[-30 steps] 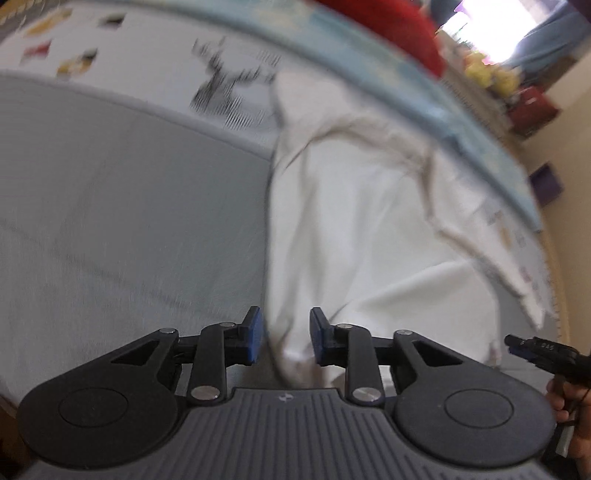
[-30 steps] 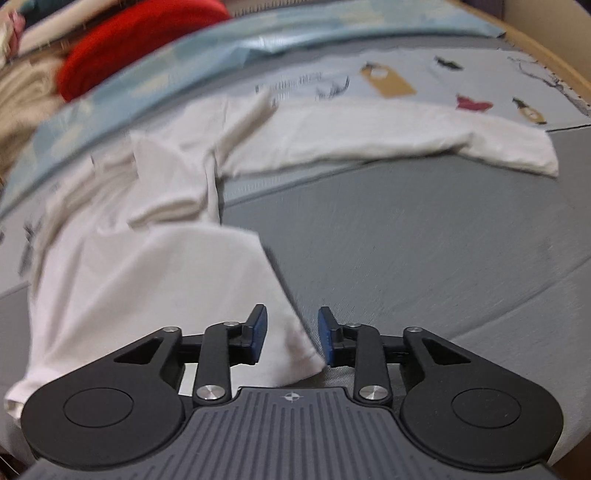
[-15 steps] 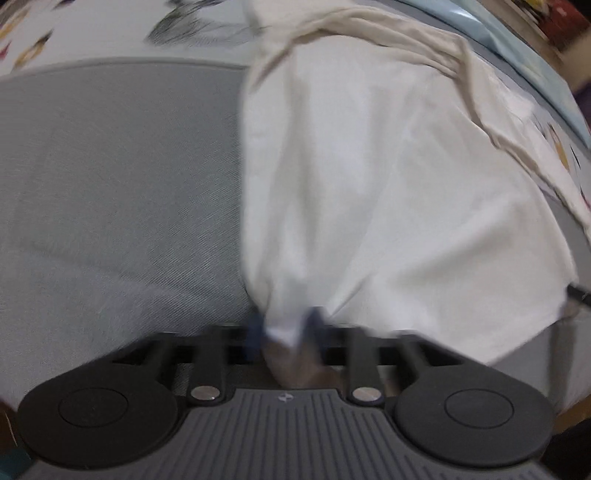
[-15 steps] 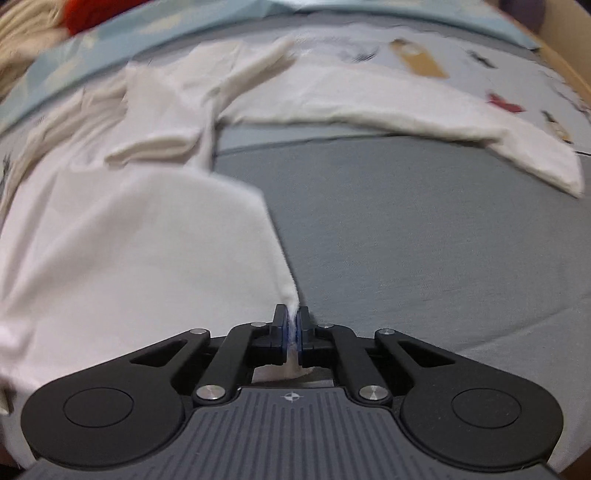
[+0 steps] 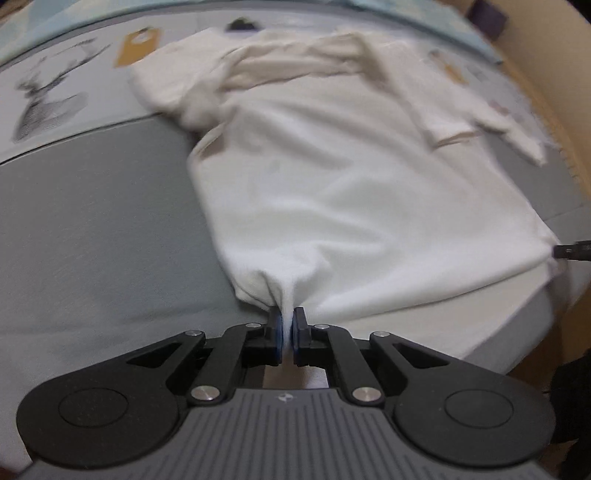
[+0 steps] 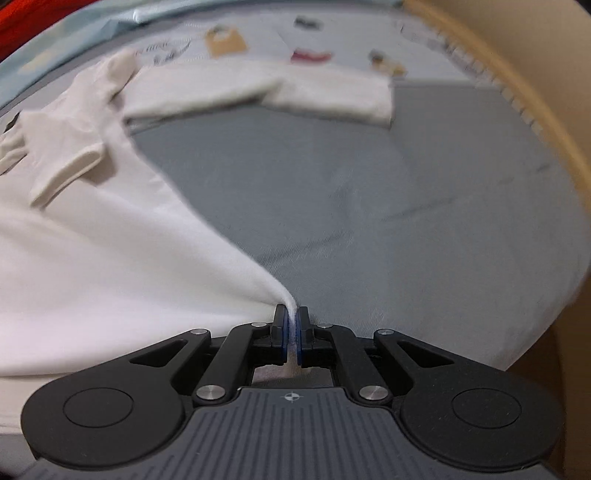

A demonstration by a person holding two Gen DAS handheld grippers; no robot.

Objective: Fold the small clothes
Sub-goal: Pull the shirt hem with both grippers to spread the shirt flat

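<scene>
The pinched corner of the white shirt (image 5: 332,192) vanishes between the pads of the left tool (image 5: 287,325), so how much cloth sits inside cannot be told. At the right edge of the left wrist view, only the dark tip of the right tool (image 5: 572,251) shows; the rest is cut off. In the right wrist view the far sleeve (image 6: 295,92) and the printed sheet (image 6: 306,40) behind it are smeared by blur, their pictures unreadable. A red thing (image 6: 14,22) is cropped at the far left corner.

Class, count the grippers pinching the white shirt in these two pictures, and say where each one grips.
2. The left gripper pinches one bottom corner of the white shirt; the right gripper pinches the other bottom corner. Both are shut on cloth.
</scene>
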